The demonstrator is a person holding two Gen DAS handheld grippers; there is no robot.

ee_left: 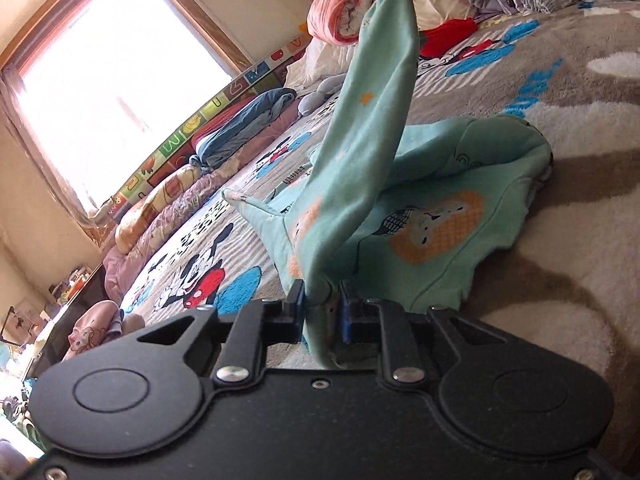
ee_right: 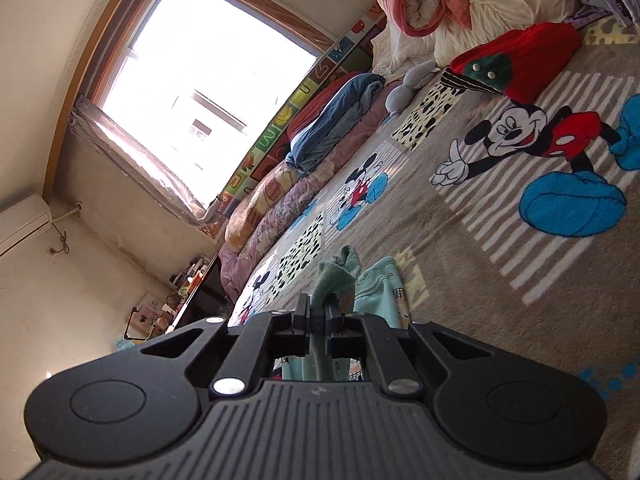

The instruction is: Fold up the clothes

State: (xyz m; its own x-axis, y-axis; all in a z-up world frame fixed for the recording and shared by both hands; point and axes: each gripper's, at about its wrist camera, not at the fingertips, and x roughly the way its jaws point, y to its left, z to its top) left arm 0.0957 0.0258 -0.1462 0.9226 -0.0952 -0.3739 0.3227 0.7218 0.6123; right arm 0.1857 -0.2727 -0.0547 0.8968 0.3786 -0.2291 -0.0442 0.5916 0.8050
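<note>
Holding the mint green garment [ee_left: 372, 168] pinched in both your grippers above the cartoon blanket [ee_left: 560, 92].
Left gripper [ee_left: 322, 300] and right gripper [ee_right: 318, 316] each clamp an edge; its printed body rests crumpled below.

Your left gripper [ee_left: 322, 300] is sitting low in the centre of the left wrist view, its black body filling the bottom of the frame. Its two fingers are drawn close together and are pinching a fold of the mint-green garment [ee_left: 424, 216] between them. Your right gripper [ee_right: 318, 316] is sitting at the lower centre of the right wrist view, fingers nearly meeting and clamping a strip of the same cloth. In the left wrist view, your right gripper is showing as a dark shape at the top edge, gripping the raised end.
</note>
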